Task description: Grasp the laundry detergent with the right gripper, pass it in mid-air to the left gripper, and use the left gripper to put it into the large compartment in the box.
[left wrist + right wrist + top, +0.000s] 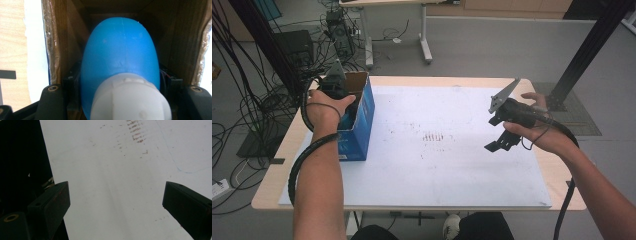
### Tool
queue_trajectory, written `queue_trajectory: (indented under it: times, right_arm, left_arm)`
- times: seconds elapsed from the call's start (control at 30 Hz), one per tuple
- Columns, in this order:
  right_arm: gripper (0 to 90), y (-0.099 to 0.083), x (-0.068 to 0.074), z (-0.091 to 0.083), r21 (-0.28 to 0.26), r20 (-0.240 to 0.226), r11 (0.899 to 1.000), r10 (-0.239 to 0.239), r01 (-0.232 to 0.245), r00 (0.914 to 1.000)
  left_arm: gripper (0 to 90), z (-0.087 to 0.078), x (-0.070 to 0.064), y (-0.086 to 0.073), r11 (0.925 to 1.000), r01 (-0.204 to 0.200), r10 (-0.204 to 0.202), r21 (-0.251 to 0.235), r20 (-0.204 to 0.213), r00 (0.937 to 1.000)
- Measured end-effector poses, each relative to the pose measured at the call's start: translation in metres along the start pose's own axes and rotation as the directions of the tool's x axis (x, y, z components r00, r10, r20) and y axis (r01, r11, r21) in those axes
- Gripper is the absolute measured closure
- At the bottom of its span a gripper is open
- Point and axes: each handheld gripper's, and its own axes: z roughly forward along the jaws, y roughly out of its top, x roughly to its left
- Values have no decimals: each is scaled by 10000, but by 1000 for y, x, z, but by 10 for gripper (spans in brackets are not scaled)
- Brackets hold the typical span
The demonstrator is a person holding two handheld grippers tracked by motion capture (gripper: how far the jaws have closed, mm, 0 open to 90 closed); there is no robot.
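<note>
One blue plastic bottle with a white ribbed cap [120,72], clamped in the left gripper [120,87] inside one open cardboard box.

The bottle sits between the left gripper's two black jaws, one pressed against each side, its body pointing down into the brown interior of the blue-sided cardboard box [357,117], whose walls stand close on both sides. The box stands at the left edge of one white sheet [437,165] on the wooden table [272,175]. The right gripper [502,142] hangs above the sheet's right part, well apart from the box, its two jaws spread wide on nothing. The sheet between them lies bare apart from one patch of reddish marks [434,136].
</note>
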Motion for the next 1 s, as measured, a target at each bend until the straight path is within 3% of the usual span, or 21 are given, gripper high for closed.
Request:
queue_trajectory:
  times: [1.0]
  right_arm:
    - [76, 1, 0, -2, -52, 31, 10000, -41, 41, 10000]
  left_arm:
    - [364, 0, 1, -1, 9999, 34, -33, -111, 58, 10000]
